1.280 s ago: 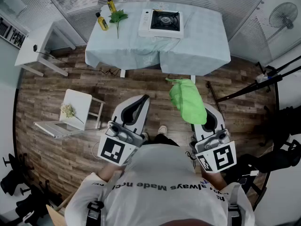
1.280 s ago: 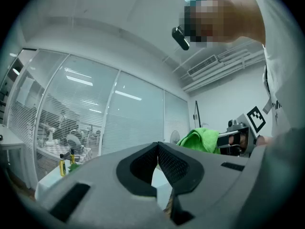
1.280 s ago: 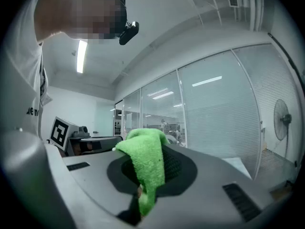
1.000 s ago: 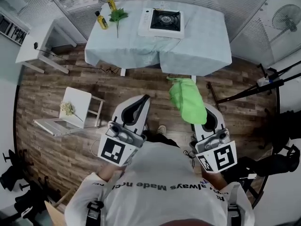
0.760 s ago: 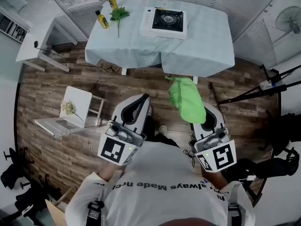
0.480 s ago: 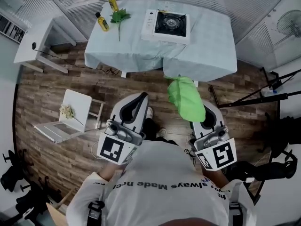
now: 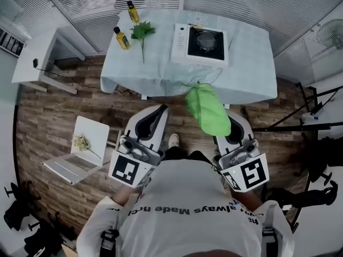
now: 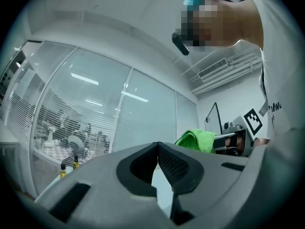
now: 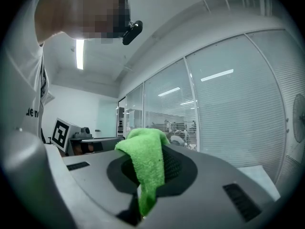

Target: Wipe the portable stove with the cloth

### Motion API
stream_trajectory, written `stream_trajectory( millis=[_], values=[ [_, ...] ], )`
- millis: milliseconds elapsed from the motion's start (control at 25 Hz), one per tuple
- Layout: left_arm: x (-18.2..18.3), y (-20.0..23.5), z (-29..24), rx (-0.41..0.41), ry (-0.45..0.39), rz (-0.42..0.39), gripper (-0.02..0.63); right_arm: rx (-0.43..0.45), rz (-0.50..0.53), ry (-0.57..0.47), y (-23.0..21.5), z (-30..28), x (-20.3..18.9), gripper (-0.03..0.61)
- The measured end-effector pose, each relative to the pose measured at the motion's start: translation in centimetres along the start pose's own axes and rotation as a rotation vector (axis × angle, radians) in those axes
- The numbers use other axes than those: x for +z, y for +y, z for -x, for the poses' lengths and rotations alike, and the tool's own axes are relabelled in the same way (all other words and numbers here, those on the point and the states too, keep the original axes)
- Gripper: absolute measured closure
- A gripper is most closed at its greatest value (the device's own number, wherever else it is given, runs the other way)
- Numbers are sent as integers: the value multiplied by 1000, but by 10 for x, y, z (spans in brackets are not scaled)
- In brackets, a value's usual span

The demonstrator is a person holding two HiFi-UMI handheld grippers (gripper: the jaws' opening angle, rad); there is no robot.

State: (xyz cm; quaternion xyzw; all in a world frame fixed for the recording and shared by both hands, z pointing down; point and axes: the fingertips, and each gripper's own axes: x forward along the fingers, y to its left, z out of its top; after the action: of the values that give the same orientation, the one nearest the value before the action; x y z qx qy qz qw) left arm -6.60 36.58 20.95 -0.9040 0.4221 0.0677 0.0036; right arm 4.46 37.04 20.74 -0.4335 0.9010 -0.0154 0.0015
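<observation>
Change over the last second or so: the tabletop (image 7: 249, 63) and the portable stove (image 7: 205, 43) sit lower and larger in the head view than before, so the person appears to have stepped toward them. The cloth (image 7: 208, 110) now overlaps the tabletop's near edge in that view; earlier, bare floor showed between them. Both claws are held in front of the body much as before.

Right claw (image 7: 233, 133): clenched on the cloth, which is pinched between the jaws and flops over their top in the right gripper view. Left claw (image 8: 157, 151): jaws together, nothing between them.

Stove: on the tabletop, toward its far side, to the right of a leafy sprig (image 7: 141, 32) and two small bottles (image 7: 122, 38). The cloth is held in the air, well short of the stove.

Judgement: approach phase, no wiping begun. Remaining: close the gap, reach the right claw over the near edge, lay the cloth on the stove top.
</observation>
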Motion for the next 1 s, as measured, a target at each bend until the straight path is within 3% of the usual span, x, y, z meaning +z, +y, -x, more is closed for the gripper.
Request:
stream_trajectory(
  millis=[520, 1000],
  values=[
    [-17, 74, -53, -18, 39, 9, 601, -53, -22, 31, -42, -73, -16, 555],
    [-33, 115, -185, -34, 48, 19, 601, -82, -47, 6, -169, -137, -17, 555]
  ],
)
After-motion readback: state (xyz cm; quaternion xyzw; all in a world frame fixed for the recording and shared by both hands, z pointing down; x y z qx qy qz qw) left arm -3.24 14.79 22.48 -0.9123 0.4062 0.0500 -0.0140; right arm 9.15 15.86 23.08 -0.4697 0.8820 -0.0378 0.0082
